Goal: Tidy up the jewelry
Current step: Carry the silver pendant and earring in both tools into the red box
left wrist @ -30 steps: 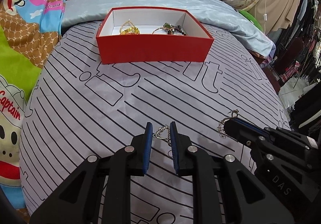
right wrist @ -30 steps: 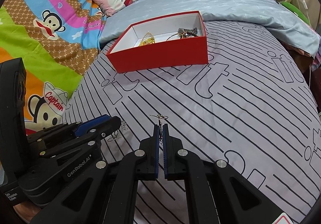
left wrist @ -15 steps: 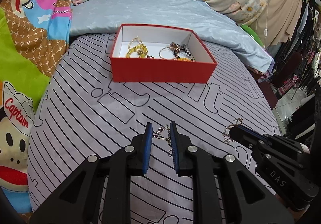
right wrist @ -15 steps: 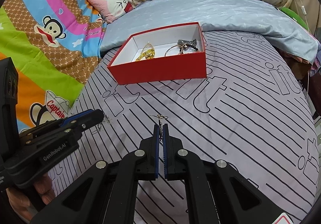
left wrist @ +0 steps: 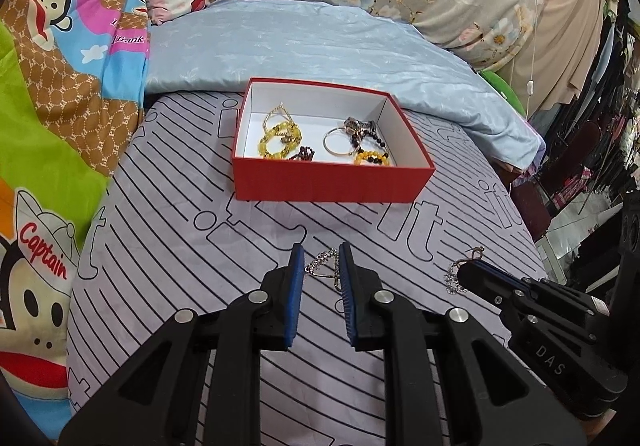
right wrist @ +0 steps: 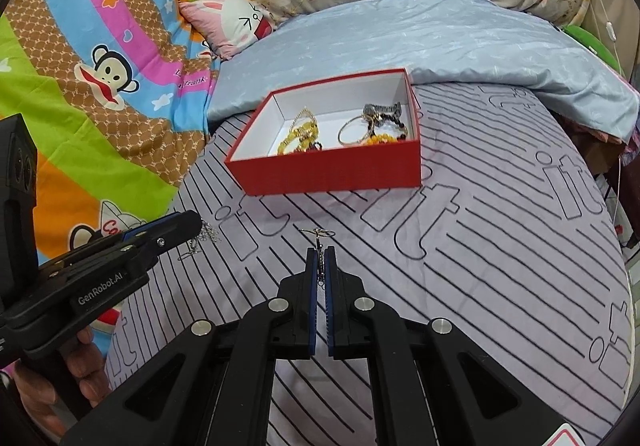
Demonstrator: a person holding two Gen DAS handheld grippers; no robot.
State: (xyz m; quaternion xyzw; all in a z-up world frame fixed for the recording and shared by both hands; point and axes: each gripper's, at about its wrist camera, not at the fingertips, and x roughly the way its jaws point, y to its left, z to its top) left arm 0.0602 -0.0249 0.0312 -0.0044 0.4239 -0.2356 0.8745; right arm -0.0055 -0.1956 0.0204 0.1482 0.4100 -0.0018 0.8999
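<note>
Between left gripper (left wrist: pixel 320 266) pads: silver earring (left wrist: pixel 322 266), clamped, held above bedsheet (left wrist: pixel 160 246). Second earring (right wrist: pixel 319 246) pinched in shut right gripper (right wrist: pixel 320 266). Box (left wrist: pixel 332 186) ahead, bracelets inside. Advised: both carried over rim, lowered onto bare floor, released low; snagging on beads avoided.

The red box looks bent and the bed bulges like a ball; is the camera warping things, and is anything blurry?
Left wrist view: fisheye lens bows the striped sheet and rounds dark corners; red box sharp, light soft and even. Right wrist view: same bulge, box skewed, earring in the right tool crisp, no glare.
</note>
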